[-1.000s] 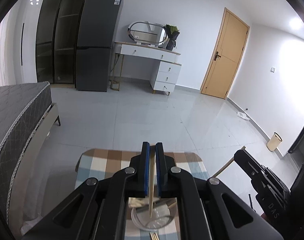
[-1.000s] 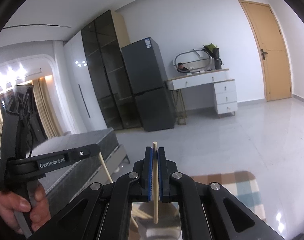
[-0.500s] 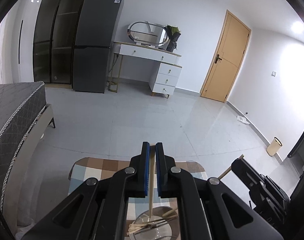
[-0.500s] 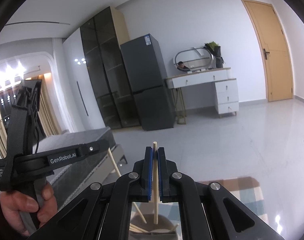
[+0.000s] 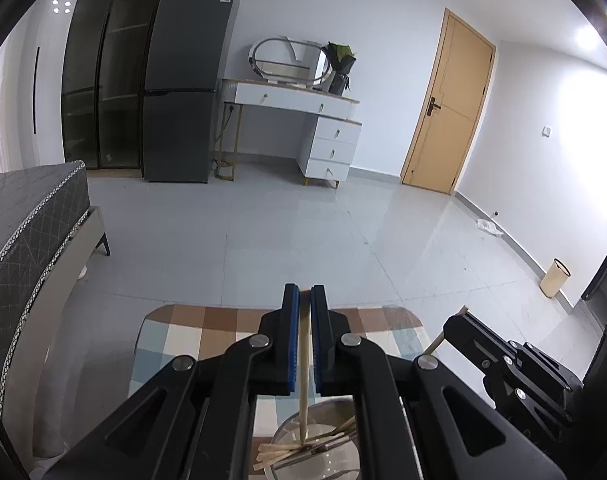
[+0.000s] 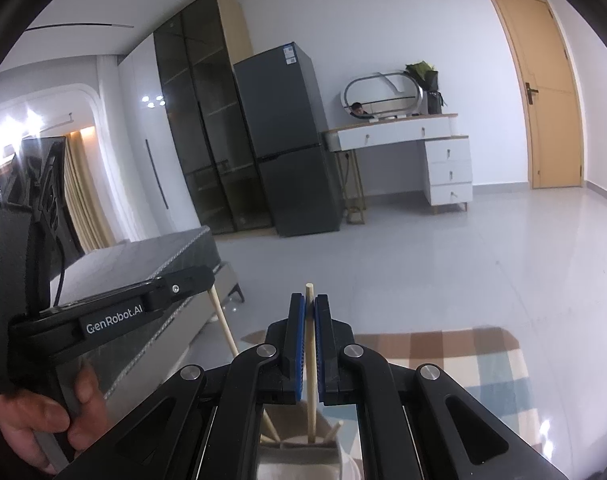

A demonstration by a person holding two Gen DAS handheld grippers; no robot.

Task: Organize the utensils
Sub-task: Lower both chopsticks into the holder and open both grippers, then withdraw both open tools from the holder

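Note:
My left gripper (image 5: 302,294) is shut on a wooden chopstick (image 5: 304,384) that hangs down, its tip in the round holder (image 5: 345,412) below, where several chopsticks lie. My right gripper (image 6: 310,304) is shut on another wooden chopstick (image 6: 311,376), held upright with its lower end inside the same holder (image 6: 331,454). In the right wrist view the left gripper (image 6: 207,278) comes in from the left with its chopstick (image 6: 225,326) slanting down into the holder. In the left wrist view the right gripper (image 5: 455,322) shows at the right with its chopstick's top end (image 5: 443,334).
The holder stands on a table with a checked cloth (image 5: 191,340). Beyond lie a tiled floor, a grey bed (image 5: 27,216) at left, a fridge (image 5: 183,92), a white dresser (image 5: 303,120), a door (image 5: 443,108) and a small bin (image 5: 555,278).
Both grippers have come lower and closer to the holder with their chopsticks. The tips now sit inside it. Both stay shut.

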